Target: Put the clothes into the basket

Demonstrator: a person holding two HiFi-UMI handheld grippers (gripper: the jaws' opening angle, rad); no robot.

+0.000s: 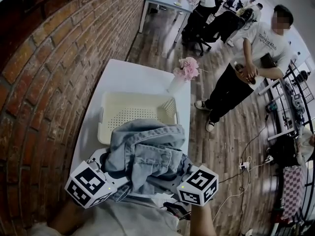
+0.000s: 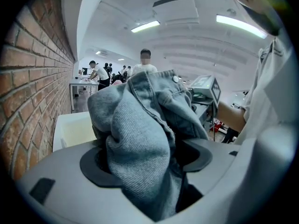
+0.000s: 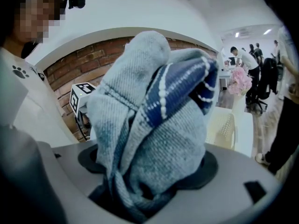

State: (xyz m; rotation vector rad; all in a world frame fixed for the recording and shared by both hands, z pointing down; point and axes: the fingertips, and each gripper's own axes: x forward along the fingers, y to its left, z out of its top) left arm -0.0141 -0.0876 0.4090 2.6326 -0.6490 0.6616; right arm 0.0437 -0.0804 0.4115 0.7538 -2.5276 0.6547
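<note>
Evidently we hold the denim clothes [image 1: 145, 156] bunched over the basket's [image 1: 109, 128] six o'clock rim, left hand-held gripper [image 2: 145, 161] and right hand-held gripper [image 3: 148, 168] each clamped on a thick fold. Soft, floppy, probably weighty; thick seams should grip best.

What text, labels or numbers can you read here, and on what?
No text reads clearly.
Standing person's white T-shirt: chest print, too blurred to read.
Left cube, right cube: black-and-white square patterns, no letters.
Shirt in the right gripper view: paw-print mark, no words.
Jeans, basket: no print seen.
</note>
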